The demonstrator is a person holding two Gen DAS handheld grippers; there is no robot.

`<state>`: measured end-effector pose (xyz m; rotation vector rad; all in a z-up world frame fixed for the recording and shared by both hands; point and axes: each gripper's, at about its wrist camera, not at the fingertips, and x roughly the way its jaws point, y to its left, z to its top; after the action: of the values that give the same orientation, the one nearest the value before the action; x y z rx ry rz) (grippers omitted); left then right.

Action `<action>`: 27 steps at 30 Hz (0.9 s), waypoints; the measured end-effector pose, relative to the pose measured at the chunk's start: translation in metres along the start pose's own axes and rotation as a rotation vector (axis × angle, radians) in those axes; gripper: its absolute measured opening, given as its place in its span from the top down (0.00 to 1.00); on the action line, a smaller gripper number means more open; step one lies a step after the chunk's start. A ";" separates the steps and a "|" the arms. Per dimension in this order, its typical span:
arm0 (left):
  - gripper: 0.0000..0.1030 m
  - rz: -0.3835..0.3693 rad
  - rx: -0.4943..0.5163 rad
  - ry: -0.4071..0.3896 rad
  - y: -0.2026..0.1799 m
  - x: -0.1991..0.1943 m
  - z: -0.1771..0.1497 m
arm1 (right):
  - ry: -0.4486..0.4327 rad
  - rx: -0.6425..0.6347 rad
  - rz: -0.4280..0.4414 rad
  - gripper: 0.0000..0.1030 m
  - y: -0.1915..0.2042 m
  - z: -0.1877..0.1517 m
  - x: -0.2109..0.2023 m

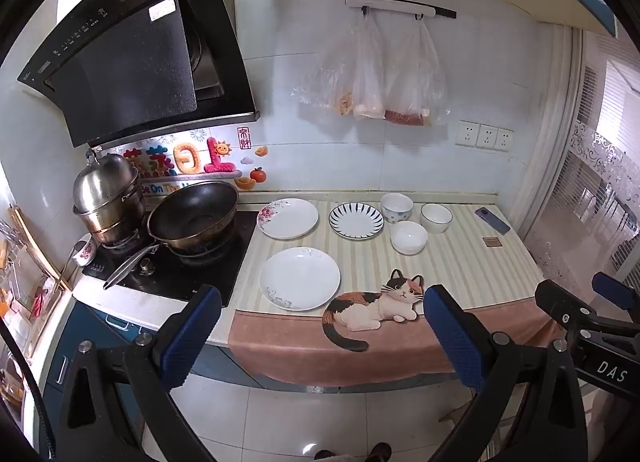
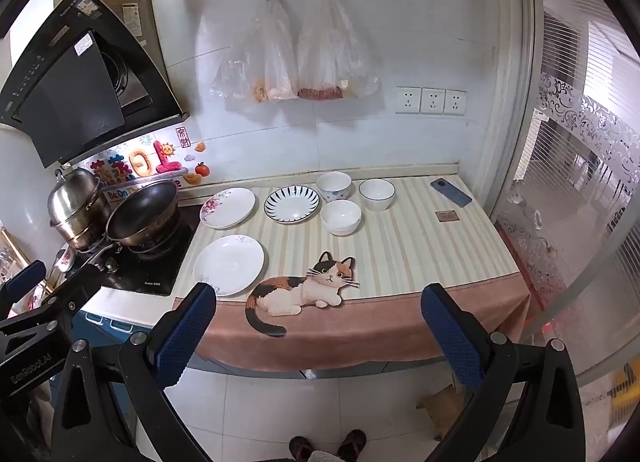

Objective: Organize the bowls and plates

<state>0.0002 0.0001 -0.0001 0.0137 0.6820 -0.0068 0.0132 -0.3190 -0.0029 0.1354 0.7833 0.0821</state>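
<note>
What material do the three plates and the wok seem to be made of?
Floral plate, striped plate and plain white plate: probably glazed ceramic, as they look white, smooth and slightly glossy with painted patterns; melamine cannot be excluded. Wok: metal, with a dark matt inside and a shiny steel-like rim and handle.

The left hand-held gripper (image 1: 322,326) has a black frame of angular, triangular arms, each carrying a silver round screw head near its joint. Its two fingers (image 1: 192,336) end in blue pads with a fine dotted grip texture. The right hand-held gripper (image 2: 318,326) is built the same way: black struts, silver screws, blue textured pads (image 2: 450,336). Seen from the left wrist at 3 o'clock, its body bears white lettering "DAS"; seen from the right wrist at 9 o'clock, the left one reads "GenRobot.AI". At 6 o'clock, the person's dark sandals (image 2: 352,442) show.
</note>
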 end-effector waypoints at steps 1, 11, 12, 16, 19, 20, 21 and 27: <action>0.00 0.000 -0.001 -0.002 0.000 0.000 0.000 | 0.001 -0.001 0.000 0.00 0.000 0.000 0.000; 0.00 -0.001 -0.001 -0.021 0.003 -0.007 0.001 | 0.003 0.001 -0.002 0.00 0.000 -0.002 0.001; 0.00 0.002 -0.001 -0.021 0.002 -0.007 0.003 | 0.003 0.000 -0.003 0.00 0.000 -0.002 0.001; 0.00 0.002 0.000 -0.024 0.001 -0.007 0.001 | 0.003 -0.001 -0.004 0.00 -0.004 0.004 -0.002; 0.00 0.004 0.004 -0.025 -0.001 -0.007 0.001 | 0.001 0.000 -0.004 0.00 -0.004 0.003 -0.003; 0.00 0.003 0.003 -0.024 -0.001 -0.006 0.001 | 0.002 -0.001 -0.005 0.00 -0.003 0.003 -0.003; 0.00 0.005 0.005 -0.024 -0.002 -0.007 0.001 | 0.002 0.000 -0.005 0.00 -0.001 0.005 -0.003; 0.00 0.012 0.007 -0.029 -0.002 -0.008 -0.002 | 0.001 -0.002 -0.003 0.00 -0.001 0.006 -0.003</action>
<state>-0.0072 -0.0019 0.0032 0.0243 0.6534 0.0017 0.0151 -0.3213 0.0034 0.1324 0.7846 0.0798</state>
